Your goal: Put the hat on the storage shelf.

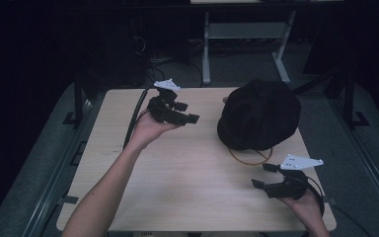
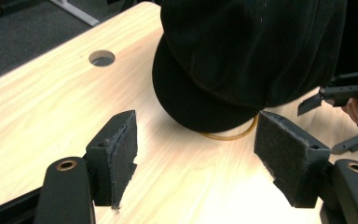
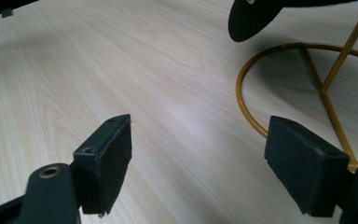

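- On the far right of the counter (image 1: 187,163) sits a black cap (image 1: 259,114), draped over a gold wire stand (image 1: 249,157) whose ring base peeks out at the cap's near edge.
- Left of the cap, the left hand-held gripper (image 1: 186,112) is held above the counter in the person's upturned left hand (image 1: 150,129), jaws pointing right toward the cap.
- Its own view looks straight at the cap's brim (image 2: 191,100); the jaws stand well apart with bare wood between them, nothing held.
- A round hole (image 2: 102,58) in the counter shows just beyond the brim on that view's left.
- Down at the near right corner, the right hand-held gripper (image 1: 262,176) rests in the right hand (image 1: 308,207), pointing left, near the stand's ring.
- Its jaws are spread wide too, gripping nothing; the gold ring (image 3: 279,88) curves just beside its right jaw, apart from it as far as one can tell.
- Both grippers stay clear of the cap.
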Motion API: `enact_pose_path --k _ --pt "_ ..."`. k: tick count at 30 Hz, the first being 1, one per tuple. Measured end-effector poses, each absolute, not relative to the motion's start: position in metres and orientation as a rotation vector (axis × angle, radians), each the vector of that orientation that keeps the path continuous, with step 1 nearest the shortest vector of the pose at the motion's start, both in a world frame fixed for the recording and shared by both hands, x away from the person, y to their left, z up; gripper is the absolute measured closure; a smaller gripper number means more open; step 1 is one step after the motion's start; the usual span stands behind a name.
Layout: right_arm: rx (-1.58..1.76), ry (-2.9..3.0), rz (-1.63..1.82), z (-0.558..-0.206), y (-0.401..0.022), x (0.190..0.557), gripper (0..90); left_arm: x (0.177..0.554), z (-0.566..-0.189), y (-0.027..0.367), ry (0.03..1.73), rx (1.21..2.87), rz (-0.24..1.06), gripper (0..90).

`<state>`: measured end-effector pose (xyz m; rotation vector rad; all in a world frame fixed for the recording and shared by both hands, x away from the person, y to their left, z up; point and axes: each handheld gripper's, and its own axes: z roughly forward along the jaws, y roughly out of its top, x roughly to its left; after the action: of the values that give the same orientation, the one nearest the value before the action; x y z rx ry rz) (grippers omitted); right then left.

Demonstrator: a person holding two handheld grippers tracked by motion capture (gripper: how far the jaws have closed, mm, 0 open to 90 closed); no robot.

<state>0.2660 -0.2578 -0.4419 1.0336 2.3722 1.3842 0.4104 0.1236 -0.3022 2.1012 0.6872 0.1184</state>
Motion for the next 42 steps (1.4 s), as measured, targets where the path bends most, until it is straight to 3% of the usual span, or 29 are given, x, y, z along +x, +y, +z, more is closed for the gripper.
enact_pose_path --k 42 --pt "1.045 2.365 1.349 -0.44 -0.257 0.259 19.4 0.344 -0.344 0.182 0.699 2.076 0.147 28.2"
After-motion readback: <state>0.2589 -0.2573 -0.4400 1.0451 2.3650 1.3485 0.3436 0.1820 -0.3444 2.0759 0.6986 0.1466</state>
